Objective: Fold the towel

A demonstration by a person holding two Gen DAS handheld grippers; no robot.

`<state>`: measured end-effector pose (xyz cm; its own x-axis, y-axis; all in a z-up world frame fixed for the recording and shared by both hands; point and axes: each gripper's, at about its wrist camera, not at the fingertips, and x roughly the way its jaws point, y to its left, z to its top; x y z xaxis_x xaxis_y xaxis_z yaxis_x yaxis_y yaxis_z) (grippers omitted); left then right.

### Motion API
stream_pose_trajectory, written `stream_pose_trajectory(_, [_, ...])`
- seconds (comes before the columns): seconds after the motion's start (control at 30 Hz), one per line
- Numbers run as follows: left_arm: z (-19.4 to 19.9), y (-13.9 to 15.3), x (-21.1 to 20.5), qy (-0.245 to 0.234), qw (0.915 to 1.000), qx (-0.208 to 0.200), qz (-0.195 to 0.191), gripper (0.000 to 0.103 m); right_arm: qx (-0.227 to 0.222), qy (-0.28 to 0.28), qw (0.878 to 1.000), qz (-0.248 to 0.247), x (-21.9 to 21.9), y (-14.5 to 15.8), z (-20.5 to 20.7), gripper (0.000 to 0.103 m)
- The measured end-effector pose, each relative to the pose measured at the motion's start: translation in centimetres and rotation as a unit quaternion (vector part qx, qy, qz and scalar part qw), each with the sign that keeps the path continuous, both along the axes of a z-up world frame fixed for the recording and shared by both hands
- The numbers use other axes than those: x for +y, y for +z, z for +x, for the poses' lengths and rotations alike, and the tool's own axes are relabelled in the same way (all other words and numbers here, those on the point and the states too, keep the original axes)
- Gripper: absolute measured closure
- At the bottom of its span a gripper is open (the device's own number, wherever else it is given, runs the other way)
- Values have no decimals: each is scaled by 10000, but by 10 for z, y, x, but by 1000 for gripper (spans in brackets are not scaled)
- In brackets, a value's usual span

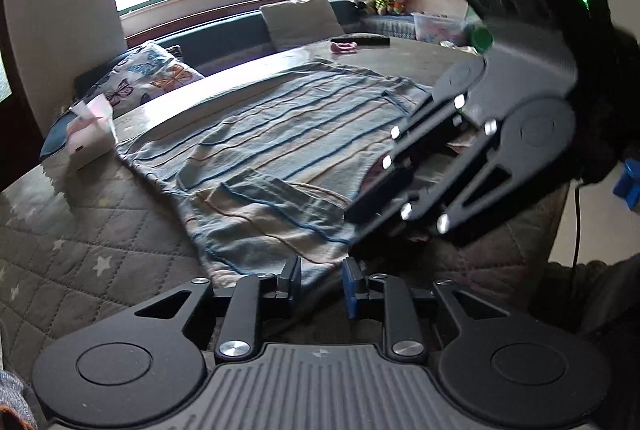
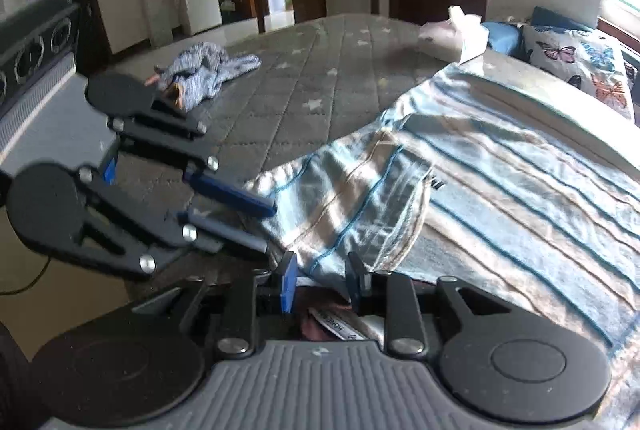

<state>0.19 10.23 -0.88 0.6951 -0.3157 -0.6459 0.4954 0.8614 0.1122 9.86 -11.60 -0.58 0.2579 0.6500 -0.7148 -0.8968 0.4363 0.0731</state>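
Towel, pale blue cotton with thin dark-blue and tan stripes (image 1: 280,133), lay flat mid-frame on grey star-quilted mattress (image 1: 80,238), long axis running lower centre to upper right. Near edge sat between both grippers' parted jaws, pads not pressing. Left gripper (image 1: 322,280), right gripper (image 2: 322,276): probably pinch both corners evenly, then lift together.

A grey quilted star-print cover (image 2: 320,77) carries the striped towel (image 1: 280,157) straight ahead of the tools, a tissue box (image 1: 90,133) beyond-left, and crumpled blue cloth (image 2: 208,67) farther off.
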Motion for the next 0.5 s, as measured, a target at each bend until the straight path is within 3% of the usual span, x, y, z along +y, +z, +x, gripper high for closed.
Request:
stream_pose_trajectory(0.27, [-3, -7, -24, -445, 9971, -224, 582, 73, -308, -398, 9985, -214, -47, 12, -6, 59])
stream_pose_trajectory(0.5, [-1, -12, -27, -730, 9941, -212, 772, 73, -520, -732, 9936, -681, -104, 13, -1, 46])
